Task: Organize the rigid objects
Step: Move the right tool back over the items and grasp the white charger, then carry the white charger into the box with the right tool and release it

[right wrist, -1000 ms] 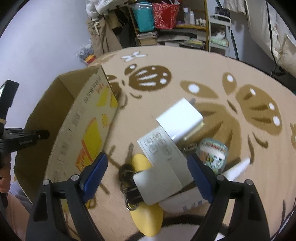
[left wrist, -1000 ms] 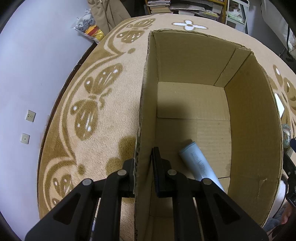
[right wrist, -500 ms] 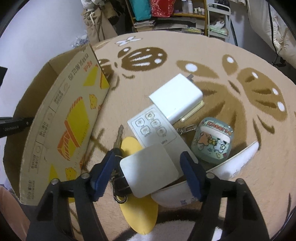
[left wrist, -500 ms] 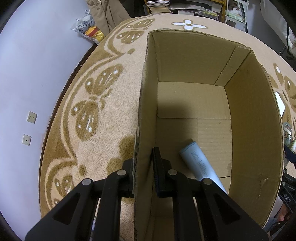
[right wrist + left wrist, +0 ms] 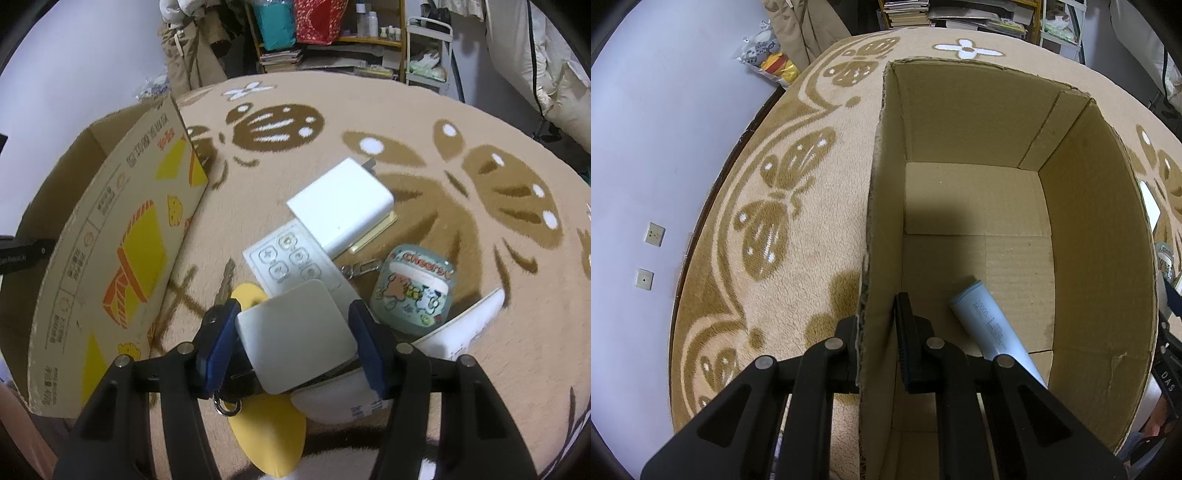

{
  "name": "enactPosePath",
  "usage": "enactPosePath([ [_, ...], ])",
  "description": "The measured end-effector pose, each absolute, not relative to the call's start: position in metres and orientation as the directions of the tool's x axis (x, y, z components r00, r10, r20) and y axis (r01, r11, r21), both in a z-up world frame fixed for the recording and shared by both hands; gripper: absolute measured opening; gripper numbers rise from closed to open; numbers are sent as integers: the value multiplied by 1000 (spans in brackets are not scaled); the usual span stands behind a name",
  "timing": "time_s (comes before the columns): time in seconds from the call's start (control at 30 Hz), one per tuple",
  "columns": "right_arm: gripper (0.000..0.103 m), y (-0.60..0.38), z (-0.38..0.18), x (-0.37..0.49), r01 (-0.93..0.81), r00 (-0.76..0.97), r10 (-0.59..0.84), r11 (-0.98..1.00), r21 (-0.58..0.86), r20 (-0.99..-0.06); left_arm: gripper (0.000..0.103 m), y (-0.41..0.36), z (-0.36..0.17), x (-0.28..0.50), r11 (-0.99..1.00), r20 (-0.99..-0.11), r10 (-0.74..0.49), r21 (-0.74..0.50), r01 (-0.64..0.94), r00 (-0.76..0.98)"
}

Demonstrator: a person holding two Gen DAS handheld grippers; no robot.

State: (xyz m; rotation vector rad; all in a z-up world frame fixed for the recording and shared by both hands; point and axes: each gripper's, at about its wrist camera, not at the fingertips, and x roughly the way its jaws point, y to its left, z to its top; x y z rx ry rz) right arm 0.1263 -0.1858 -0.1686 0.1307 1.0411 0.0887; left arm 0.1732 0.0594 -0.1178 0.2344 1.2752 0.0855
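An open cardboard box (image 5: pixel 1100 258) stands on the rug, and a light blue cylindrical power bank (image 5: pixel 990 328) lies on its floor. My left gripper (image 5: pixel 877 317) is shut on the box's left wall, one finger outside and one inside. In the right wrist view the same box (image 5: pixel 110 258) is at the left. My right gripper (image 5: pixel 293 308) is shut on a white square block (image 5: pixel 295 328), its blue pads against both sides. Beyond it lie a white remote (image 5: pixel 280 258), a white charger (image 5: pixel 341 206) and a cartoon earbud case (image 5: pixel 413 291).
A key (image 5: pixel 225 284) on a ring and a yellow disc (image 5: pixel 269 435) lie under the right gripper. A white tube (image 5: pixel 465 328) lies at the lower right. Shelves with books and bags (image 5: pixel 295 29) stand beyond the patterned rug (image 5: pixel 480 129). A wall (image 5: pixel 646 147) runs along the left.
My right gripper has come down over the pile and its fingers have shut on the white square block. The left gripper holds the box wall as before.
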Motion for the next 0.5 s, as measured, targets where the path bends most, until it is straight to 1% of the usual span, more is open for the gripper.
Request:
enactPosePath([
  [0.5,64,-182,-154,130,-14,529,162,983,182,-833,12,59,-118,174,972,-937,196,224,69,290],
])
